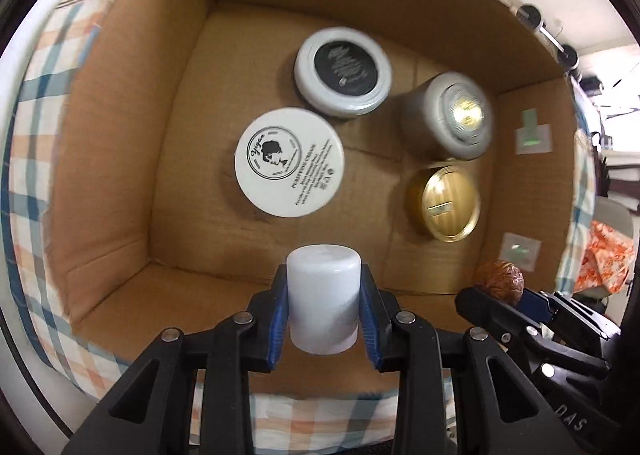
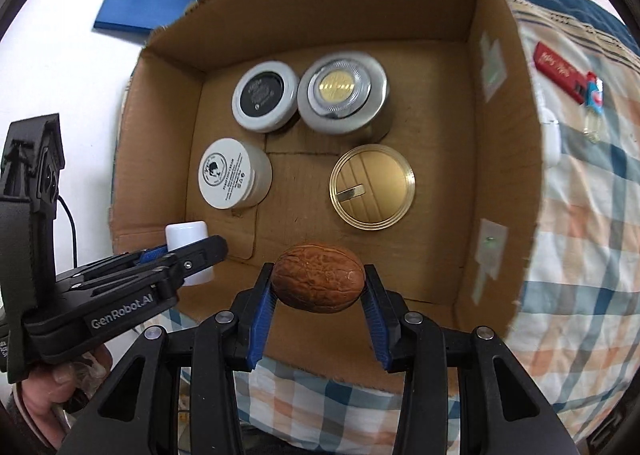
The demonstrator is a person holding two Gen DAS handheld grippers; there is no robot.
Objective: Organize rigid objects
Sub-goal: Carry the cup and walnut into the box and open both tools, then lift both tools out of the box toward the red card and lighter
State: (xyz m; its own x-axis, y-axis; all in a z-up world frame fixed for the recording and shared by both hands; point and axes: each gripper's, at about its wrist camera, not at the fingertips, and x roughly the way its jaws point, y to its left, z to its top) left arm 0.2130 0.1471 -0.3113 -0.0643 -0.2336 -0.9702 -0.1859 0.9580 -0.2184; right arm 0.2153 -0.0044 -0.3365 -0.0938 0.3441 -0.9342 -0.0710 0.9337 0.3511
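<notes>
Over the cardboard box (image 2: 500, 103) — walnut (image 2: 318, 277) clamped in right hand-held gripper (image 2: 318, 295).

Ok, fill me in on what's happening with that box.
A person holds a gripper in each hand over an open cardboard box on a checked cloth. The left gripper is shut on a small white cylinder; the right gripper is shut on a walnut. Both hang above the box's near edge. Four round containers already sit on the box floor: a white cream jar, a grey jar with a black top, a silver jar and a gold tin.
</notes>
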